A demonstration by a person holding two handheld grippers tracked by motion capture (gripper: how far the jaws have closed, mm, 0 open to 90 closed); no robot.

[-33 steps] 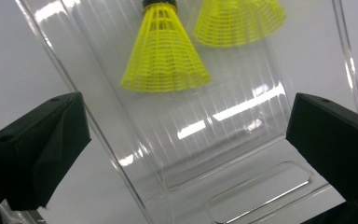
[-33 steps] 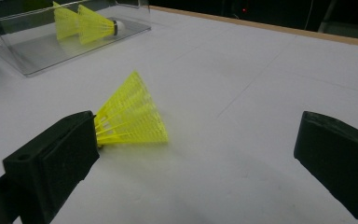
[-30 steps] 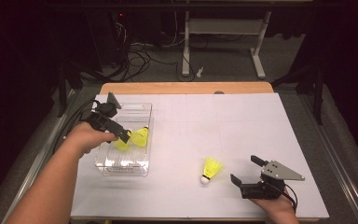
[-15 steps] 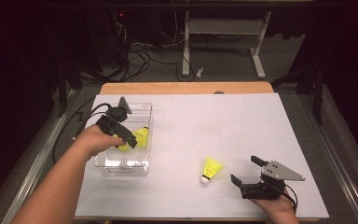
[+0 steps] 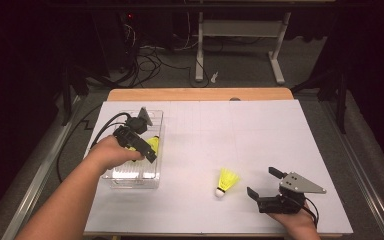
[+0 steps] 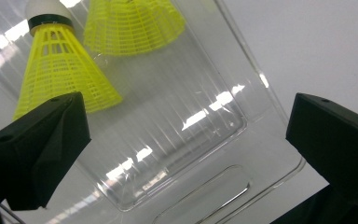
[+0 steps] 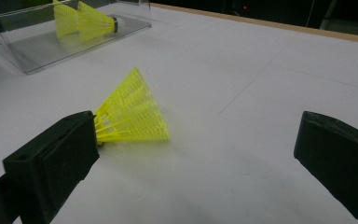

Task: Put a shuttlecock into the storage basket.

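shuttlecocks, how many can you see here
3. Two yellow shuttlecocks lie in the clear plastic tray: one with its white cork showing, one beside it. The third lies on the white table by the right claw.

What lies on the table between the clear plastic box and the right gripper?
One yellow shuttlecock lies on the white sheet between the clear box and the right gripper, as the high view shows.

two shuttlecocks (image 6: 65,70) in tray (image 5: 152,172), one shuttlecock (image 5: 226,180) right
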